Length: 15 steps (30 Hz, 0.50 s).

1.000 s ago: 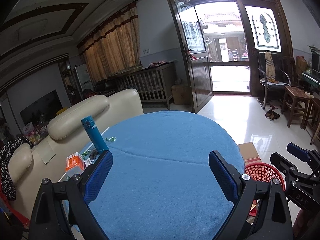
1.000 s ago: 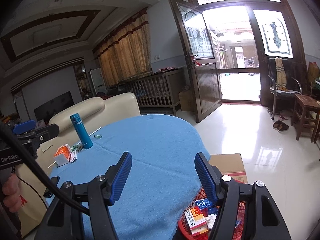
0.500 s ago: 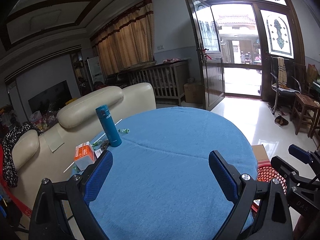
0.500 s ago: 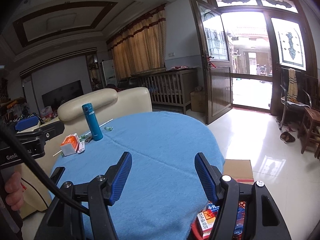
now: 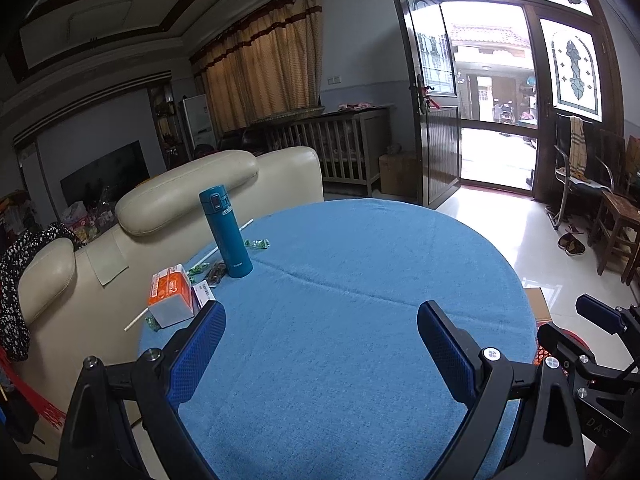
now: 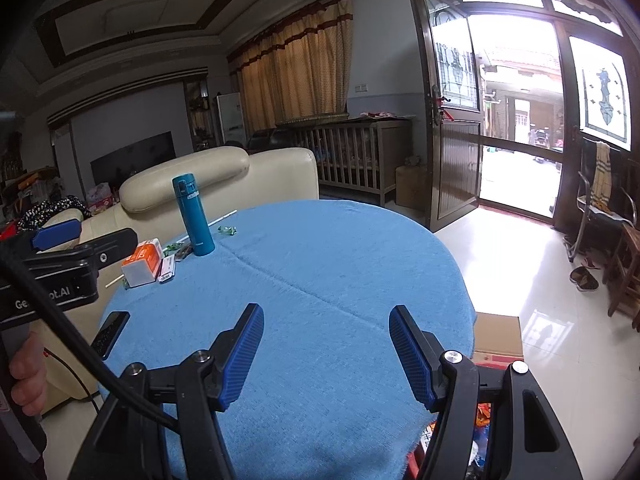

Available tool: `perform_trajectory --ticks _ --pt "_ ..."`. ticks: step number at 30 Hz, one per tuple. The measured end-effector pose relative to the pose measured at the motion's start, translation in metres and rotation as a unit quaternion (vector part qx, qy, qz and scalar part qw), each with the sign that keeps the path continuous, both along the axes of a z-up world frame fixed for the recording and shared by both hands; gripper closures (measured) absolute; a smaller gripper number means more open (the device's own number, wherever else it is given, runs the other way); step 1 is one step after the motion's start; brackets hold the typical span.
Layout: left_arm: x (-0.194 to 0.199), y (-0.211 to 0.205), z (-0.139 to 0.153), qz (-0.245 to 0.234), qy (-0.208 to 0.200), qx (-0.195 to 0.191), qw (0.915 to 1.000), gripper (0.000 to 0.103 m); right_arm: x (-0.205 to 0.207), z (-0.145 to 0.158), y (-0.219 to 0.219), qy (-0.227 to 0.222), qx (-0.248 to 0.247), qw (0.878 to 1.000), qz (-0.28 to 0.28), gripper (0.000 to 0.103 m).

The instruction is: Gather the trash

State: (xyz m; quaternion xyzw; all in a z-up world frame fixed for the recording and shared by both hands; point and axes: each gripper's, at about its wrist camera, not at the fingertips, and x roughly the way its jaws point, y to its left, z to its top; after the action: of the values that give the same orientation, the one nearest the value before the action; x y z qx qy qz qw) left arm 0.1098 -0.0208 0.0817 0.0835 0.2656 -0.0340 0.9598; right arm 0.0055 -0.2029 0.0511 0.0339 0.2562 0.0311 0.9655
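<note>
Both grippers have swung left over the round blue table [image 5: 360, 280], away from the red basket [image 5: 560, 344], which was clearer before. The left gripper [image 5: 320, 344] and right gripper [image 6: 326, 350] are open, empty — heading, I think, for more trash: the orange box [image 5: 170, 292] and green candy wrappers [image 5: 258, 243] beside the teal flask [image 5: 226, 232].

We see a round table under a plain sky-blue cloth [image 5: 360, 280], an upright teal flask [image 5: 226, 232], a small orange-and-white carton [image 5: 170, 294], green sweet wrappers [image 5: 258, 243], a cream leather sofa [image 5: 192, 196], tan curtains with maroon bands [image 5: 264, 76], and blue cross-hatched gripper pads [image 6: 410, 354].
</note>
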Motion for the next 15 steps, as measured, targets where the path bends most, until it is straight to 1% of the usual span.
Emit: perform_trajectory --ticks 8,15 --pt "0.013 0.016 -0.008 0.011 0.009 -0.008 0.9999 0.006 0.021 -0.005 0.020 0.007 -0.016 1.000 0.012 0.034" --pt "0.023 0.026 -0.015 0.019 0.021 -0.013 0.9995 0.006 0.037 -0.013 0.028 0.022 -0.014 1.000 0.015 0.034"
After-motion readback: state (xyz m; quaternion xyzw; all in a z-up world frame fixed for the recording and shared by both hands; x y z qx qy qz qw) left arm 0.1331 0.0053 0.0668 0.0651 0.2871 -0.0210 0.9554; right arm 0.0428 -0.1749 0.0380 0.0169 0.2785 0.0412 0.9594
